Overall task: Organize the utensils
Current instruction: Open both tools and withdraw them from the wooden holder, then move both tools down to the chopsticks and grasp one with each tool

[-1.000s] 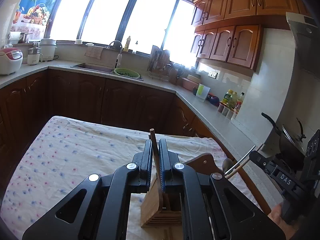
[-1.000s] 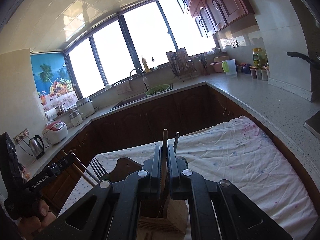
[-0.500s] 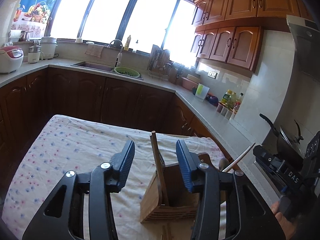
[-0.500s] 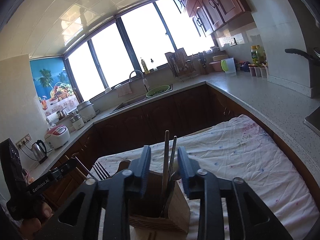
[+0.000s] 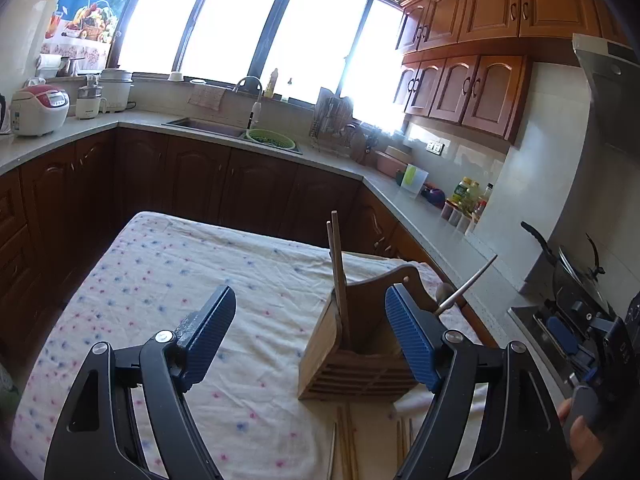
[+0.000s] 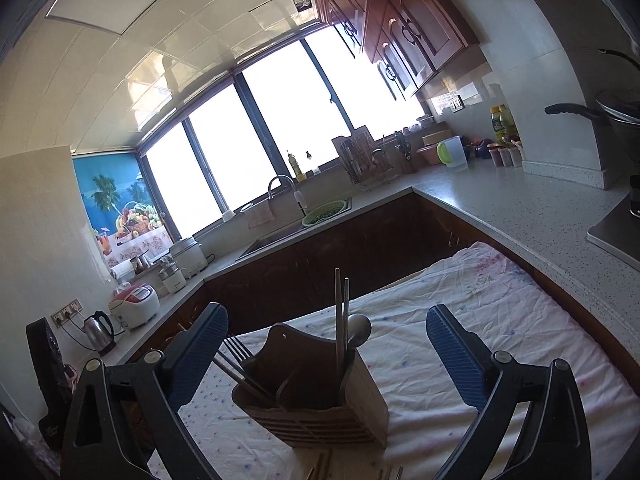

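Observation:
A wooden utensil holder [image 5: 352,364] stands on the cloth-covered table [image 5: 168,288]. Wooden chopsticks [image 5: 338,264] stand upright in it and a metal utensil [image 5: 466,286] leans out to the right. My left gripper [image 5: 310,336] is wide open and empty, just above and in front of the holder. In the right wrist view the holder [image 6: 316,404] has chopsticks [image 6: 341,312], a spoon [image 6: 358,330] and a fork [image 6: 236,350] in it. My right gripper [image 6: 326,360] is wide open and empty above it. Loose chopsticks [image 5: 346,444] lie in front of the holder.
Dark wood cabinets and a grey countertop [image 5: 424,216] wrap the room behind and to the right. A sink with a green colander [image 5: 272,139] is at the back. A pot [image 5: 576,268] sits on the stove at the right. A rice cooker [image 5: 38,110] stands far left.
Both grippers were shut on chopsticks standing in the holder. Both have opened wide, let go and pulled back. The chopsticks stay standing in the holder.

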### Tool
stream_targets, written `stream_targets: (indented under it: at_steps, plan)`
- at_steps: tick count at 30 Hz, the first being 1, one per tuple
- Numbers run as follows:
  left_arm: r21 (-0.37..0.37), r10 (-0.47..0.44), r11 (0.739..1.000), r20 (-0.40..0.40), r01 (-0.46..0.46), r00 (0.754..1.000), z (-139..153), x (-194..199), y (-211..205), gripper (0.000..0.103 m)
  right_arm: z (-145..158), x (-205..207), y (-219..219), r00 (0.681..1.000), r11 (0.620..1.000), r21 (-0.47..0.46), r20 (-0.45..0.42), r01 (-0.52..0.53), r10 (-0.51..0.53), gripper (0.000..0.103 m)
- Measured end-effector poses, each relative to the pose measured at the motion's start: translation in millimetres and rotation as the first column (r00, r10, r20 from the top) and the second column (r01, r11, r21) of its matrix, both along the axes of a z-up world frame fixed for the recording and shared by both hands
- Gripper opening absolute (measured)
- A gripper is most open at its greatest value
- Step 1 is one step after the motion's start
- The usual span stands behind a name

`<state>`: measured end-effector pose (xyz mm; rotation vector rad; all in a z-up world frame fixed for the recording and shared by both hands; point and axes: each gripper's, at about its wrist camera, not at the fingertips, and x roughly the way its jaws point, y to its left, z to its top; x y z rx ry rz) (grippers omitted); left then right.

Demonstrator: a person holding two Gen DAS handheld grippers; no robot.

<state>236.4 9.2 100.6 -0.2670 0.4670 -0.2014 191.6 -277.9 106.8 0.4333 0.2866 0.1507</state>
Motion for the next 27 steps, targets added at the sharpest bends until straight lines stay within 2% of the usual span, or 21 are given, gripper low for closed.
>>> stream_targets:
  at_steps: [17, 27]
  plan:
    - [0.031, -0.015, 0.999, -0.174, 0.021, 0.985, -65, -47, 1, 0.08, -65, -51, -3, 0.985, 1.0, 0.015, -0.172, -0.002, 0.005, 0.101]
    - [0.081, -0.042, 0.995, -0.223, 0.061, 0.974, -80, -50, -9, 0.08, -82, -55, 7, 0.975, 1.0, 0.006, -0.221, -0.028, 0.029, 0.101]
